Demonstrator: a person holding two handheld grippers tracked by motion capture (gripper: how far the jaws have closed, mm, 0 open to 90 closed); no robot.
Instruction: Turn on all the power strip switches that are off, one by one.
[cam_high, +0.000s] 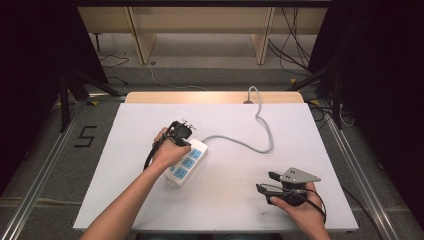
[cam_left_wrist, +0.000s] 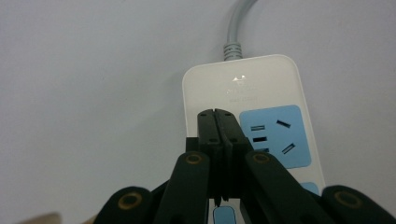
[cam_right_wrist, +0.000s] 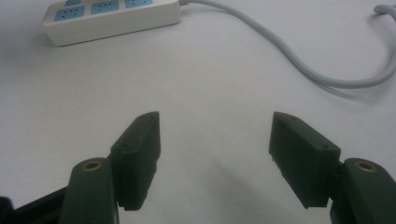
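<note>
On the floor at the far left of the high view, a black "5" (cam_high: 86, 136) is marked. The left gripper (cam_high: 181, 131) sits over the white power strip (cam_high: 186, 163) near the middle of the table (cam_high: 225, 200). In the left gripper view its fingers (cam_left_wrist: 208, 130) are pressed together with nothing between them, right on top of the strip, just at 9 o'clock from a blue socket (cam_left_wrist: 274, 135). Pale raised writing near the strip's cord end is too faint to read. In the high view the strip's long side runs from 7 o'clock to 1 o'clock, and its grey cord (cam_high: 250, 145) leaves the 1 o'clock end and curls to the table's far edge. The right gripper (cam_high: 266, 182) is well apart, at 4 o'clock from the strip. Its fingers (cam_right_wrist: 139, 149) are spread wide over bare table, holding nothing.
</note>
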